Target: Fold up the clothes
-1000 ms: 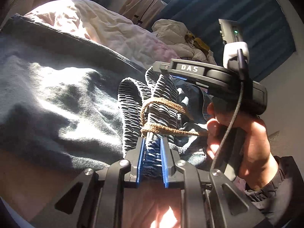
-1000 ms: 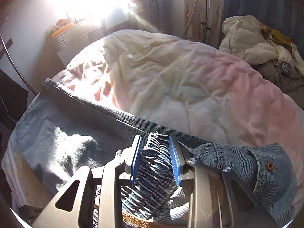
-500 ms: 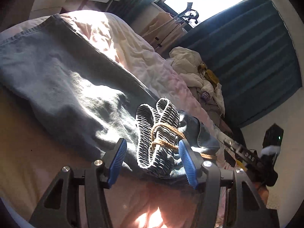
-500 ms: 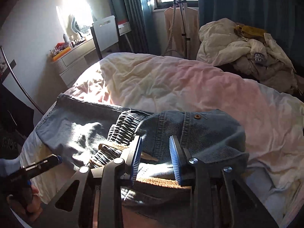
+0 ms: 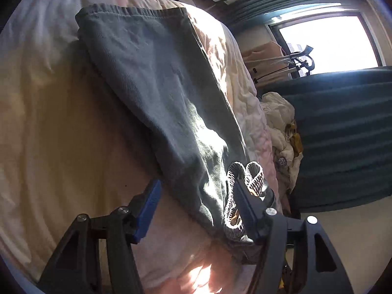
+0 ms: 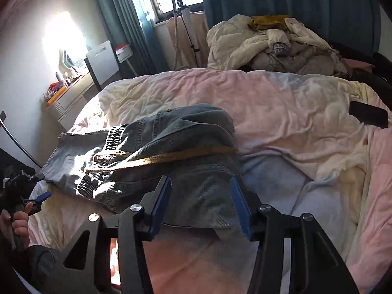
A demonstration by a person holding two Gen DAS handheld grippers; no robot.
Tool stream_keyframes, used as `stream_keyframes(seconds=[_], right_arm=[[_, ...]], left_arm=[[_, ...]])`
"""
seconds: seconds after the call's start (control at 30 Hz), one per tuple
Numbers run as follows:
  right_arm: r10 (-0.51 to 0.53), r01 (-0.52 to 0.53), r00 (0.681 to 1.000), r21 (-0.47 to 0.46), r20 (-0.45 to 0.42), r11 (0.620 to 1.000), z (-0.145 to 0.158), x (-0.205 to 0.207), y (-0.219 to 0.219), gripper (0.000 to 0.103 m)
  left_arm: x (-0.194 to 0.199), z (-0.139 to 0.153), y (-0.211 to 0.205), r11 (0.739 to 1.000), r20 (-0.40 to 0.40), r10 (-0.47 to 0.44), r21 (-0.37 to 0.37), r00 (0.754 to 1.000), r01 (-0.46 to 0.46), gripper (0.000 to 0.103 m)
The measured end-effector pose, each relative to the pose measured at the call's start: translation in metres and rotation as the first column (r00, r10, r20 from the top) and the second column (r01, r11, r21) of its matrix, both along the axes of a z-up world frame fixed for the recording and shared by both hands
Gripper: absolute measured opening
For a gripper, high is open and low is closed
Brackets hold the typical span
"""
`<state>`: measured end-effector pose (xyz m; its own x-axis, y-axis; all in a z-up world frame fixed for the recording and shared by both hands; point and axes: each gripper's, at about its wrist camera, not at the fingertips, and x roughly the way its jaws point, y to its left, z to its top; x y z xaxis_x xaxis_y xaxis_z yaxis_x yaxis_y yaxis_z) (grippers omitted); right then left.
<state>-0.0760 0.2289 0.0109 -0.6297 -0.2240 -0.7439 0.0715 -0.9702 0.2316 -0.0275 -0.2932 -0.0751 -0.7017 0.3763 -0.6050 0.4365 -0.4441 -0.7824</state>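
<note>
Grey-blue denim trousers (image 6: 196, 132) lie folded over on the pink-white duvet (image 6: 281, 103), with a gathered elastic waistband (image 6: 112, 142) and a tan drawstring (image 6: 171, 156) across them. In the left wrist view the trousers (image 5: 159, 85) run away from me, the waistband (image 5: 247, 178) by my right finger. My left gripper (image 5: 198, 208) is open and empty over the trousers' near edge; it also shows at the left of the right wrist view (image 6: 36, 196). My right gripper (image 6: 199, 205) is open and empty, just above the near fold.
A heap of cream and grey clothes (image 6: 269, 41) lies at the far side of the bed. A black phone (image 6: 367, 116) lies on the duvet at right. A desk (image 6: 73, 90), chair (image 6: 103, 61) and garment steamer (image 6: 181, 24) stand by the window.
Both grippers have let go of the waistband, opened wide and drawn back. The trousers now lie folded on the duvet.
</note>
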Motion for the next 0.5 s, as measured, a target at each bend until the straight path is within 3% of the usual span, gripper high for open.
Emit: stream_keyframes(seconds=[0.07,0.23,0.37,0.5], right_arm=[[-0.045,0.045,0.999,-0.022,0.016,0.999,-0.011,0.003,0.014,0.062],[-0.093,0.105,0.991,-0.134,0.093,0.985,-0.033,0.001,0.033,0.062],[-0.112,0.133,0.988,-0.203,0.110,0.970,-0.038,-0.001,0.041,0.063],[-0.137,0.189,0.971,-0.281,0.194,0.941,-0.058,-0.006,0.053,0.063]], left_arm=[[0.001,-0.009,-0.010,0.998,0.014,0.046,0.037,0.999,-0.046,0.063],[-0.004,-0.037,-0.026,0.982,0.079,0.136,0.120,0.987,-0.145,0.063],[-0.010,-0.049,-0.042,0.965,0.081,0.212,0.141,0.974,-0.221,0.063],[-0.020,-0.059,-0.054,0.952,0.079,0.249,0.163,0.965,-0.259,0.063]])
